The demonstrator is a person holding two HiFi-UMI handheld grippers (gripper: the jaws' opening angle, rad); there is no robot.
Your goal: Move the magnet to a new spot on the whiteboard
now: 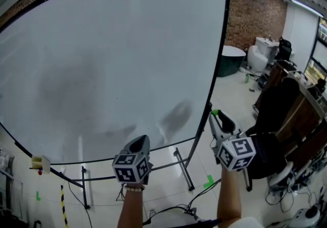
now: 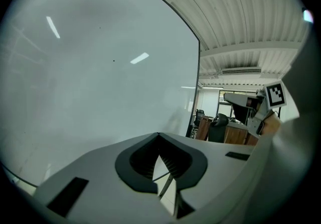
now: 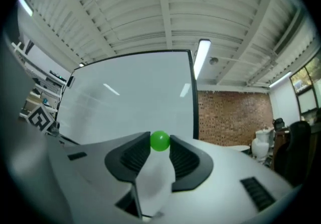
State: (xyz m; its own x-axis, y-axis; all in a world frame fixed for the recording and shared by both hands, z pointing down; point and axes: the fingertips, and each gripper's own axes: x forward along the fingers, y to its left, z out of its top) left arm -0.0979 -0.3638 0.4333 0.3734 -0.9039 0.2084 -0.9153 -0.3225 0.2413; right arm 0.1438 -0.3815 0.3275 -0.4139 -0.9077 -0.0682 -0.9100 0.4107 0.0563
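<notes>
A small green round magnet sits pinched between the tips of my right gripper, which is shut on it. In the head view that gripper is off the whiteboard's lower right edge, with the green magnet at its tip and apart from the board. The large whiteboard fills the upper left and shows no other magnet. My left gripper hangs in front of the board's bottom edge. Its jaws meet at the tips with nothing between them, and the whiteboard lies ahead of it.
The board's black stand legs reach onto the floor below it. A brick wall stands behind at the right. Dark chairs and desks crowd the right side. Cables run across the floor near my feet, and a yellow-black pole stands at lower left.
</notes>
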